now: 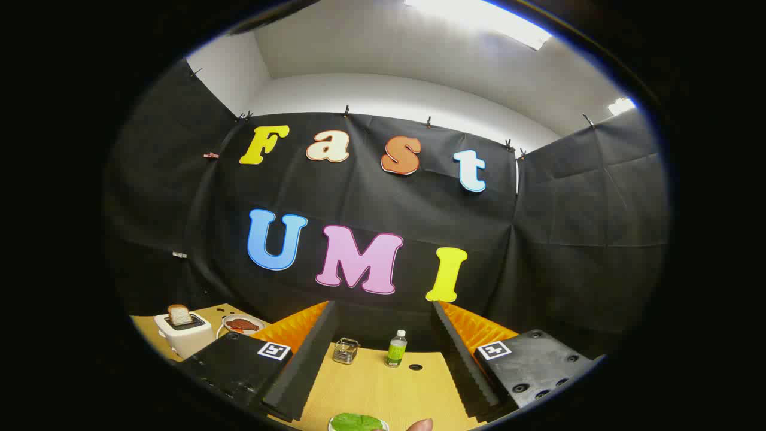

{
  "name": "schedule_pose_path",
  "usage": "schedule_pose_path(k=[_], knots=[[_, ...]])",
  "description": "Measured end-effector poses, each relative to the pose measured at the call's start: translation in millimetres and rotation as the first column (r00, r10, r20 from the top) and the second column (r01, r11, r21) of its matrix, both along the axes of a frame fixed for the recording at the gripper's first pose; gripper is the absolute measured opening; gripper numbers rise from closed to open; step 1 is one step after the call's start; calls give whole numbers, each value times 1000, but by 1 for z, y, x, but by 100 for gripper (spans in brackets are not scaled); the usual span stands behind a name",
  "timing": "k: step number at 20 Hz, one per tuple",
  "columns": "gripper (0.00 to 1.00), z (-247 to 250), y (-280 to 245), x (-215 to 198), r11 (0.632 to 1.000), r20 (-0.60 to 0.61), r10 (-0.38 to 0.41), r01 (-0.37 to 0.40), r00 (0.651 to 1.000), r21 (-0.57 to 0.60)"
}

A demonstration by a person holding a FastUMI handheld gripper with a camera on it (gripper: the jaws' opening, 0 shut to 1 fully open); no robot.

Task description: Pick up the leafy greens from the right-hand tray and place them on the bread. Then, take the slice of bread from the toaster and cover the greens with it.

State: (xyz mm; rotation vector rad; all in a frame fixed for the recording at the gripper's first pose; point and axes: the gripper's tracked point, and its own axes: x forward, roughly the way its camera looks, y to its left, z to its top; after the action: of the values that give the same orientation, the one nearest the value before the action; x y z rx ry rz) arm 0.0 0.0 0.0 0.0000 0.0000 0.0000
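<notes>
- I see the leafy greens (356,422), bright green and flat, lying on a white tray (331,426) on the desk, low between my open jaws.
- A browned bread slice (179,313) stands upright in the white toaster (184,334), far off left beyond the fingers.

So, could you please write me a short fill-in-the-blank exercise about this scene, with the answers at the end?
1. A slice of bread stands in the white ____.
2. The jaws of the gripper are ____, with nothing between them.
3. The small bottle on the table has a ____ cap.
4. The greens lie on a white ____.

Answers: toaster; open; white; plate
</notes>
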Motion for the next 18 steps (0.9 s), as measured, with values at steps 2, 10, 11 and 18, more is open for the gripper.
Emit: schedule_pose_path(k=[2, 10, 11, 18], knots=[[97, -5, 0, -2, 1000, -12, -6, 6, 1000, -4], [97, -12, 5, -7, 1000, -23, -7, 7, 1000, -9], [97, -14, 7, -8, 1000, -27, -3, 3, 1000, -12], [97, -13, 13, -7, 1000, -25, 16, -17, 1000, -12]])
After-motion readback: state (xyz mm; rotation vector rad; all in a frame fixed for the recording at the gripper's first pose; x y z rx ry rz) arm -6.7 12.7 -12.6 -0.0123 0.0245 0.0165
